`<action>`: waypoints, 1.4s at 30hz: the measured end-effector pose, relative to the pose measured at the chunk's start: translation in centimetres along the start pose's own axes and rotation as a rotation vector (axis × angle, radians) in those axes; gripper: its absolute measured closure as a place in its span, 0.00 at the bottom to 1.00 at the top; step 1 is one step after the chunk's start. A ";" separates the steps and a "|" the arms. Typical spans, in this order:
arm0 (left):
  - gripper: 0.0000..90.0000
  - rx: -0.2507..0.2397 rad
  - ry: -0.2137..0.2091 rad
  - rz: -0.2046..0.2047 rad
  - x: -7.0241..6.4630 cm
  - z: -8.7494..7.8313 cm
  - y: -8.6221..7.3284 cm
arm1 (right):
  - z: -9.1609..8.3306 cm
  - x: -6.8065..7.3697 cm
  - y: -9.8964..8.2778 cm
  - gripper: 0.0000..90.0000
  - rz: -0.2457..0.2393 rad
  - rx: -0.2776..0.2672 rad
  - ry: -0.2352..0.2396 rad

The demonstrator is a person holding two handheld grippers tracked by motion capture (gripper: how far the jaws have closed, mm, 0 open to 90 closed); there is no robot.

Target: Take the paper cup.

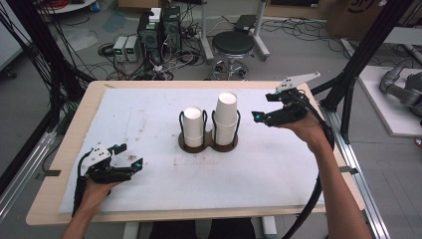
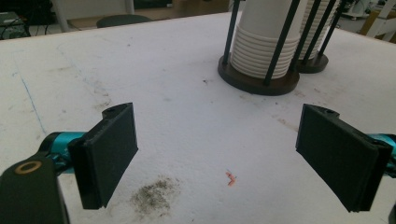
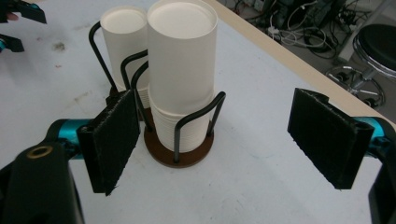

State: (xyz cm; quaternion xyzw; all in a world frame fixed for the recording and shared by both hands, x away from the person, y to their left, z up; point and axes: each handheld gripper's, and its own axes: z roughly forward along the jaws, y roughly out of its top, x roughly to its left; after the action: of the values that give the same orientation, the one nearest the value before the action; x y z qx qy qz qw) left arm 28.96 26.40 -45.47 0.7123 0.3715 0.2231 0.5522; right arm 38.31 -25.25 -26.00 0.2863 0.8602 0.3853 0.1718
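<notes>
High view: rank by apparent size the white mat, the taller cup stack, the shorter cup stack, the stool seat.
1. White mat, by far the largest.
2. Taller cup stack.
3. Stool seat and shorter cup stack: close in apparent area, and the stool stands farther from the camera, so I won't rank them.

Background beyond the table's far edge: black round stool (image 1: 233,44) at centre, computer towers (image 1: 160,31) to its left amid tangled cables (image 1: 174,62) on grey floor.
</notes>
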 end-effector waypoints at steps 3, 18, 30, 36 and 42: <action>0.14 0.000 -0.002 -0.001 0.0 0.0 0.0 | 0.2 -0.2 1.0 0.19 -0.005 0.016 0.002; 0.14 0.001 -0.002 -0.001 0.0 0.0 0.0 | 1.9 -1.0 5.9 0.20 -0.077 0.136 0.015; 0.14 0.023 -0.002 -0.006 0.1 0.2 0.1 | 4.9 -0.1 8.4 0.20 -0.155 0.276 0.086; 0.14 0.020 0.000 -0.003 0.0 0.2 0.1 | 6.5 0.1 8.8 0.20 -0.181 0.346 0.095; 0.14 0.019 0.001 -0.003 0.0 0.2 0.1 | 7.4 0.5 9.6 0.20 -0.202 0.385 0.109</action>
State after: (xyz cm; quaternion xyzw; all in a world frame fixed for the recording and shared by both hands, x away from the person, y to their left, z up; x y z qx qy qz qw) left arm 29.15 26.30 -45.46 0.7169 0.3749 0.2188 0.5455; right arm 45.26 -15.55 -23.49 0.2050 0.9502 0.2097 0.1053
